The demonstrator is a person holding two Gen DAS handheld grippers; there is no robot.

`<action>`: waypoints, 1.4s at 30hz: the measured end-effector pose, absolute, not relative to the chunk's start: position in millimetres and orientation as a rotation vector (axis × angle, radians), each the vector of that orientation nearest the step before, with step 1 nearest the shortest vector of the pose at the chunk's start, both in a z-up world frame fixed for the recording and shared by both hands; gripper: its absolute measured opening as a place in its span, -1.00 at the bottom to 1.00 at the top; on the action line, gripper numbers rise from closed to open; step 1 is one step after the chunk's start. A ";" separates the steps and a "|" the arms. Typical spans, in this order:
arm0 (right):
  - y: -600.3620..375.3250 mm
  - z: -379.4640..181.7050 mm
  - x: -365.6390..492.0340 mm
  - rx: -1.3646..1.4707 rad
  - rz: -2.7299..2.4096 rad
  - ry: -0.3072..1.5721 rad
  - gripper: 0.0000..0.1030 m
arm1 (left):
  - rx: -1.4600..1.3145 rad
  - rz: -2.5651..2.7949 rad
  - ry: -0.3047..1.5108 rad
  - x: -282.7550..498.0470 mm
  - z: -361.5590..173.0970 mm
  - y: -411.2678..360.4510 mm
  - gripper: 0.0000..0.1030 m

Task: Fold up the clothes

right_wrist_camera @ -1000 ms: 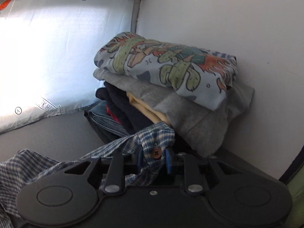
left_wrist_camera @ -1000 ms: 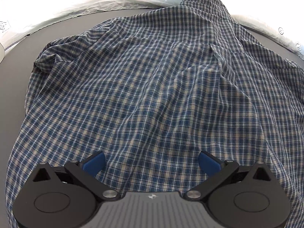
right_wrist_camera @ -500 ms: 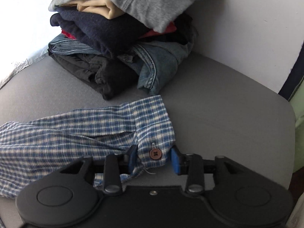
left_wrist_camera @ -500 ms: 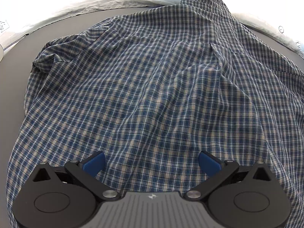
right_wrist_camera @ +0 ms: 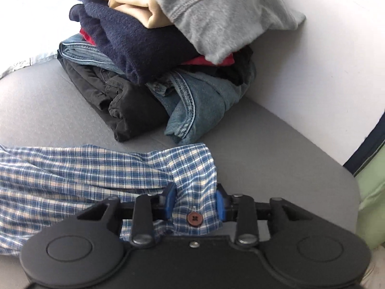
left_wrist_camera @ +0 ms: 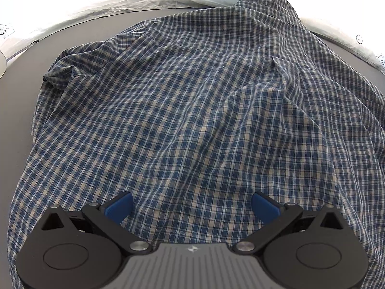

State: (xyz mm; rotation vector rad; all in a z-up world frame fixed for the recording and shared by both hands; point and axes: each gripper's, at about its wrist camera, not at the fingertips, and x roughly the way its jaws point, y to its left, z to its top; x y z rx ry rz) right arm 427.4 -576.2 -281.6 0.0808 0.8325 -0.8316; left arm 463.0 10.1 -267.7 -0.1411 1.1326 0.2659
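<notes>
A blue, white and tan plaid shirt point(left_wrist_camera: 192, 110) lies spread over the grey table point(left_wrist_camera: 19, 110), wrinkled, filling most of the left wrist view. My left gripper point(left_wrist_camera: 192, 207) hovers over its near part, jaws wide apart and empty. In the right wrist view the shirt's sleeve point(right_wrist_camera: 84, 175) stretches left across the table. My right gripper point(right_wrist_camera: 195, 203) has its jaws partly apart around the sleeve cuff point(right_wrist_camera: 195, 192), which has a brown button point(right_wrist_camera: 194, 219). The cuff rests low by the table.
A stack of folded clothes point(right_wrist_camera: 168, 48) stands just beyond the cuff against a white wall point(right_wrist_camera: 324, 48): black trousers, jeans, navy fleece, grey top. The table's rounded corner point(right_wrist_camera: 346, 183) is at right, with something green past it. White fabric lines the far edge point(left_wrist_camera: 120, 4).
My right gripper lowered the cuff from up by the stack to the table, and its jaws spread wider around the cuff. The left gripper stayed still and open over the shirt.
</notes>
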 end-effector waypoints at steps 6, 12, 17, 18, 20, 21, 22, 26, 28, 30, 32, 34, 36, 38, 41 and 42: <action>-575.8 -282.9 433.6 0.073 -0.875 0.861 0.41 | -0.136 0.280 1.075 453.4 -267.5 9.2 1.00; -549.8 -268.4 403.1 0.232 -0.769 0.805 0.86 | -0.135 0.318 0.987 435.5 -267.2 0.0 1.00; -491.0 -258.7 384.8 0.265 -0.461 0.796 0.99 | -0.134 0.295 0.981 412.1 -266.6 -4.5 1.00; -475.8 -257.6 382.8 0.242 -0.392 0.791 1.00 | -0.129 0.278 0.989 406.1 -266.2 -3.0 1.00; -442.7 -257.7 382.5 0.189 -0.265 0.792 1.00 | -0.124 0.250 1.015 392.6 -264.7 3.1 1.00; -427.9 -257.4 382.4 0.171 -0.217 0.799 1.00 | -0.126 0.241 1.025 384.2 -263.5 7.6 1.00; -412.9 -256.8 382.2 0.154 -0.168 0.805 1.00 | -0.141 0.242 1.024 373.0 -261.5 14.3 1.00; -351.7 -246.2 379.4 0.098 0.014 0.807 1.00 | -0.251 0.267 0.943 324.7 -243.8 47.3 1.00; -321.8 -241.1 375.8 0.056 0.091 0.793 1.00 | -0.296 0.280 0.893 303.0 -232.0 65.9 1.00; -292.1 -241.2 370.2 0.020 0.157 0.779 1.00 | -0.313 0.299 0.857 285.8 -223.6 81.1 1.00; -261.6 -244.9 367.2 -0.002 0.220 0.776 1.00 | -0.283 0.318 0.836 271.1 -215.9 101.1 1.00; -237.0 -253.4 367.8 -0.015 0.259 0.792 1.00 | -0.237 0.318 0.827 258.2 -211.4 120.2 1.00; -210.4 -265.1 364.9 -0.037 0.253 0.799 1.00 | -0.192 0.322 0.834 247.7 -210.9 139.3 1.00; -190.9 -275.2 360.0 -0.054 0.215 0.784 1.00 | -0.163 0.324 0.846 240.9 -213.6 157.5 1.00; -173.5 -289.5 353.0 -0.041 0.156 0.783 1.00 | -0.181 0.297 0.871 238.8 -223.4 187.2 1.00; -171.0 -292.5 348.4 -0.047 0.135 0.747 1.00 | -0.193 0.287 0.876 240.2 -226.7 195.9 1.00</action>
